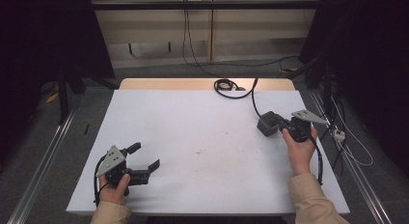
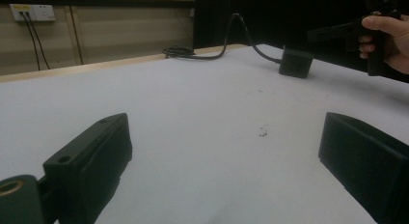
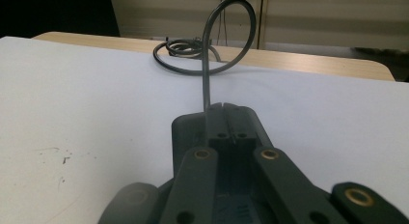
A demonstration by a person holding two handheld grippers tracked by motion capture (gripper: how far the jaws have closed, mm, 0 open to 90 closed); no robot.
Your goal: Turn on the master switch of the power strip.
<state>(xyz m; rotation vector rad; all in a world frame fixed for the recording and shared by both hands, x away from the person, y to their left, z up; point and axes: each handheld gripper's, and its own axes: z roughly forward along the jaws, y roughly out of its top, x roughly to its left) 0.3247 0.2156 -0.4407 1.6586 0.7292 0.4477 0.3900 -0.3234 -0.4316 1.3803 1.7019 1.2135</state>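
We hold left gripper wide open, empty, near table's front-left corner | right gripper closed, touching black adapter by right edge | likely grasping step; next needs a firm lift.

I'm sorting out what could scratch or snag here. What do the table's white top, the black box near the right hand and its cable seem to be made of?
White top: looks like a matte sheet over light wood, which shows bare along the far edge; a few dark specks mark it.
Black box: probably matte moulded plastic; dull faces, no glare.
Cable: seemingly rubber or plastic sheathed; smooth, slight sheen, holds loose loops.
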